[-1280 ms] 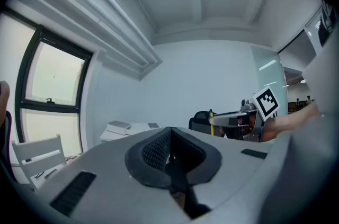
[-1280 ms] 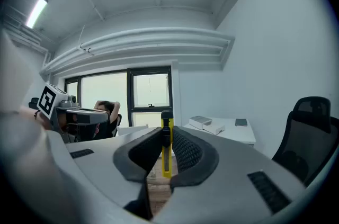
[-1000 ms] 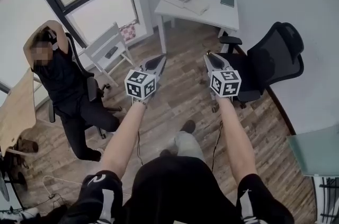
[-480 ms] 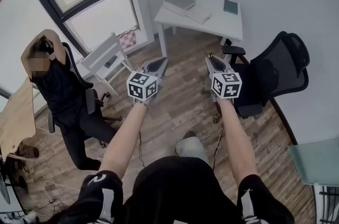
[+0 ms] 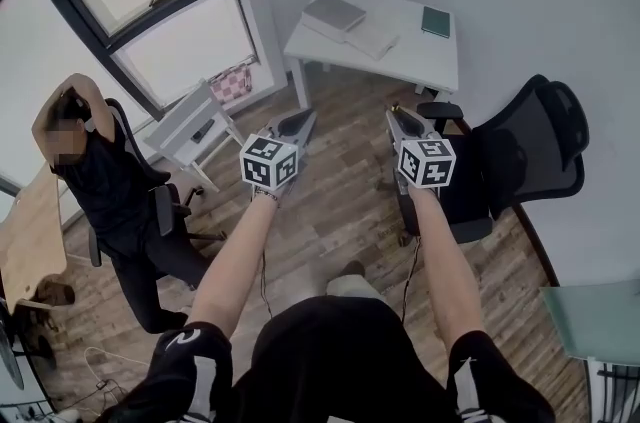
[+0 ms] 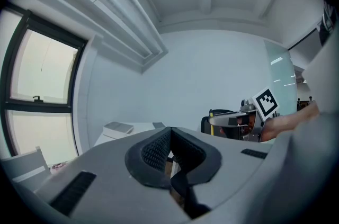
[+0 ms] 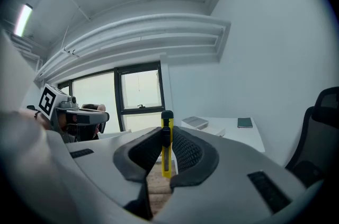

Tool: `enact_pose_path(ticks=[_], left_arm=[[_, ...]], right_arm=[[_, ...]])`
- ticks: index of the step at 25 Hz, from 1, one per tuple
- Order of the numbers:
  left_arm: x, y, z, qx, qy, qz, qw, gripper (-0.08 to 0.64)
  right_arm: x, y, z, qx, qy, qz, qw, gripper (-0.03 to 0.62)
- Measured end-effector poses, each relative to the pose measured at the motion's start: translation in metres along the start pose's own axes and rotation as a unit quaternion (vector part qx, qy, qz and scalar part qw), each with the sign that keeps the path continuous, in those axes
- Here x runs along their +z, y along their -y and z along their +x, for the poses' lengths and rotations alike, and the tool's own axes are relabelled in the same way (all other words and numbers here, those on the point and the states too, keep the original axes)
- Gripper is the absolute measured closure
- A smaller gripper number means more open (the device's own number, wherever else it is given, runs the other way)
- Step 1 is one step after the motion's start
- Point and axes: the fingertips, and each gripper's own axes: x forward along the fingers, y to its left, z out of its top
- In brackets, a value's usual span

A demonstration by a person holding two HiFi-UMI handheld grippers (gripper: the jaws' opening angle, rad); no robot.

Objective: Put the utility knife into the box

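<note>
I have the right claw (image 7: 167,132) clamped on a slim yellow plastic utility knife (image 7: 167,160), upright between its pads (image 7: 187,149), black tip just above them | left claw (image 6: 170,132) pressed together, holding nothing | head view: knife barely shows at the right claw's tip | white table (image 5: 420,51) ahead of both claws; I cannot tell whether its flat grey item (image 5: 335,11) is a box

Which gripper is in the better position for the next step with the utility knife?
The right gripper: it holds the yellow utility knife upright between its fingers. The left gripper is shut and empty.
</note>
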Motion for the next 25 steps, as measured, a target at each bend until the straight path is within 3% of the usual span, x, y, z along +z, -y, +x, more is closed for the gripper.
enact_pose_path(ticks=[9, 17, 25], left_arm=[[0.004, -0.001, 0.037, 0.009, -0.008, -0.003, 0.9999, 0.535], [0.0, 0.01, 0.049, 0.008, -0.005, -0.013, 0.9999, 0.535], [0.009, 0.044, 0.082, -0.018, 0.0, -0.009, 0.9998, 0.535]], right_arm=[[-0.001, 0.038, 0.013, 0.007, -0.012, 0.007, 1.0, 0.52], [0.003, 0.042, 0.005, 0.014, -0.002, 0.03, 0.999, 0.52], [0.005, 0.054, -0.016, 0.009, -0.003, 0.023, 1.0, 0.52]])
